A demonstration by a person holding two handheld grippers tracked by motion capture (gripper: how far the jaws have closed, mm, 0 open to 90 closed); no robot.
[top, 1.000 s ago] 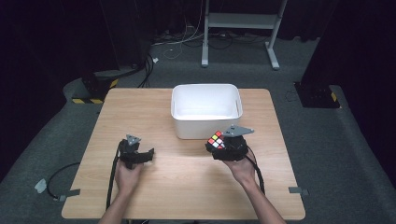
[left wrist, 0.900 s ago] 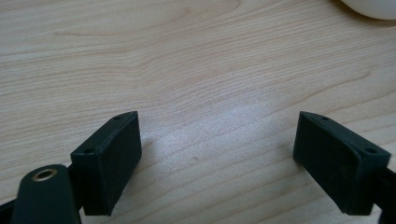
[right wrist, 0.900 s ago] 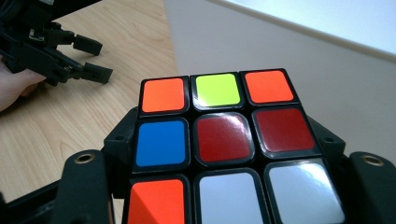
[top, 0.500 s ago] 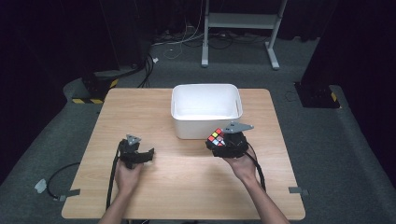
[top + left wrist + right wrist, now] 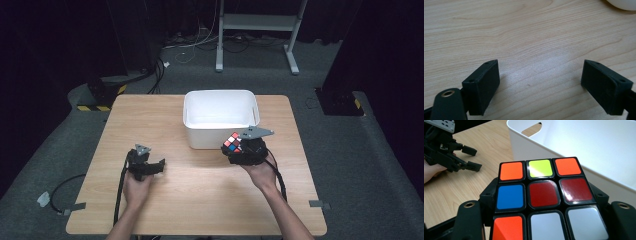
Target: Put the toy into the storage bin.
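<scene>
Honestly nothing readable here, no words, brand names or numbers anywhere. The cube stickers are plain colour squares with no logo on them. The closest thing to a sign is the yellow-and-black hazard striping on the floor by the table's far left corner. There might be tiny markings on the white strip in the right gripper view, too blurry to tell.
</scene>
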